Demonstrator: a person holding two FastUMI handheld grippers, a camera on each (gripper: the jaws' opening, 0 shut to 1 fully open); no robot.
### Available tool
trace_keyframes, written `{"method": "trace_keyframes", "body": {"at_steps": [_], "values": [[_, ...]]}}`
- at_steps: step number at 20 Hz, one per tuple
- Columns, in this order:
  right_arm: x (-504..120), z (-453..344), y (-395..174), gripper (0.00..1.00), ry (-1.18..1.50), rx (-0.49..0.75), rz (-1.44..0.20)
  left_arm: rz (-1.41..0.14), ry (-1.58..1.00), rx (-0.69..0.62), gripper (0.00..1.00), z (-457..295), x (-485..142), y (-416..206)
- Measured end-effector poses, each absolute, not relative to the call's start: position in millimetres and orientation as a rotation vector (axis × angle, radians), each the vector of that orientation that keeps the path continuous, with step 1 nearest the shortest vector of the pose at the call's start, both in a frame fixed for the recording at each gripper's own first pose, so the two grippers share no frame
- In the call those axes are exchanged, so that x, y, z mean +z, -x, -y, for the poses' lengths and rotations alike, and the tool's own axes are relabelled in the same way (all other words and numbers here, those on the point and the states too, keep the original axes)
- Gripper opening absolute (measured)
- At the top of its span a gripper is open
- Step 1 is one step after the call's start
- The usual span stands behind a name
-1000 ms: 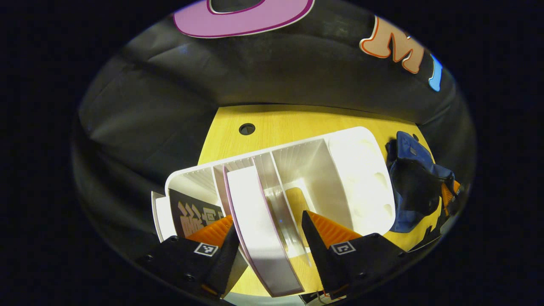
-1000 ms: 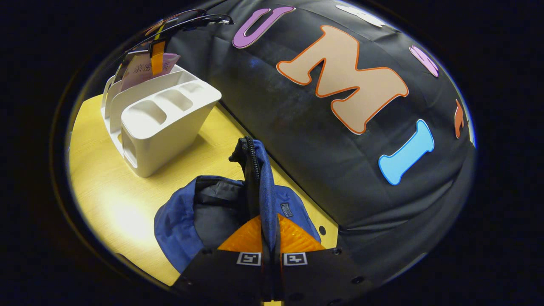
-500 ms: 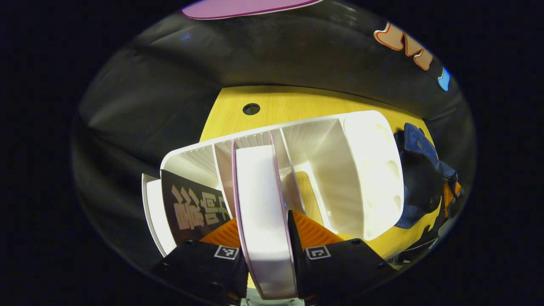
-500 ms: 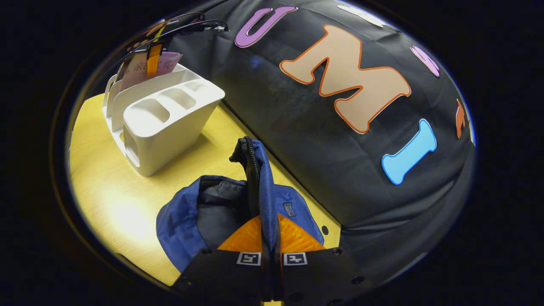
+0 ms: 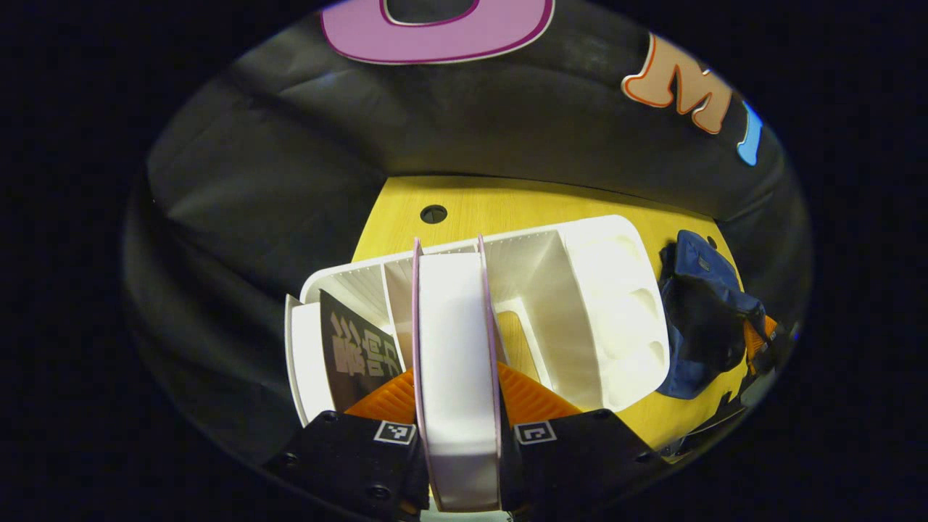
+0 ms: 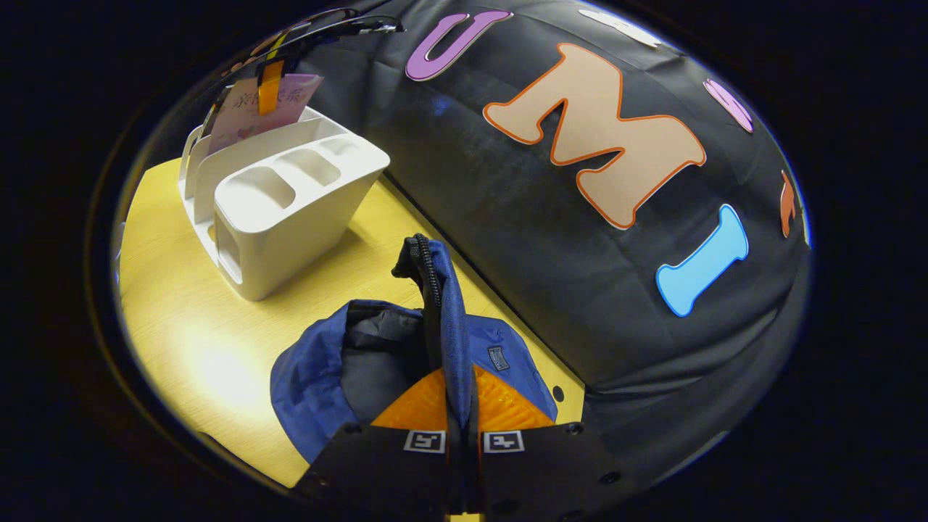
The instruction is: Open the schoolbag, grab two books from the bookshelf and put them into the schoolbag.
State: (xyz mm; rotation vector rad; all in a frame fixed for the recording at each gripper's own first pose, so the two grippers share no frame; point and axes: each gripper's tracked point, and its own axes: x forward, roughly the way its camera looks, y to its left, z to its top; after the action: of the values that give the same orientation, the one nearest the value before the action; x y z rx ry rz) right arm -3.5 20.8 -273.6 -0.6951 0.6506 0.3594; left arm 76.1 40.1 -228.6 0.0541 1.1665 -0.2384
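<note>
Fingers [image 5: 395, 399] of the left gripper [image 5: 457, 406] clamp a pink-edged book [image 5: 455, 362] in the ribbed white bookshelf [image 5: 580, 290]; right gripper [image 6: 462, 406] pinches the schoolbag's [image 6: 319, 377] blue rim, open bench [image 6: 188, 326] at 9 o'clock.

We see the left gripper [image 5: 457, 406] closed on the pink-edged book [image 5: 455, 362]; a second ago its fingers stood wide apart either side of it, half a second ago they had just reached its covers. The book was leaning in the bookshelf [image 5: 580, 304] slot, now it stands straight between the fingers and sits higher, its top edge above the shelf's back wall. In the right gripper view more of the book's pink cover [image 6: 264, 109] sticks up above the shelf than before.
</note>
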Motion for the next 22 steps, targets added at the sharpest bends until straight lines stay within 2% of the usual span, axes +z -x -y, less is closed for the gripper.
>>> {"method": "trace_keyframes", "body": {"at_steps": [17,22], "values": [[-273.8,-25.2,7.3,0.05,0.701,0.393,-0.645,-0.873,0.109,-0.151,0.34,-57.2,-119.8,-60.5],[-272.9,-26.0,6.9,0.05,0.702,0.404,-0.643,-0.796,0.154,-0.168,0.34,-52.2,-81.5,-62.5]]}}
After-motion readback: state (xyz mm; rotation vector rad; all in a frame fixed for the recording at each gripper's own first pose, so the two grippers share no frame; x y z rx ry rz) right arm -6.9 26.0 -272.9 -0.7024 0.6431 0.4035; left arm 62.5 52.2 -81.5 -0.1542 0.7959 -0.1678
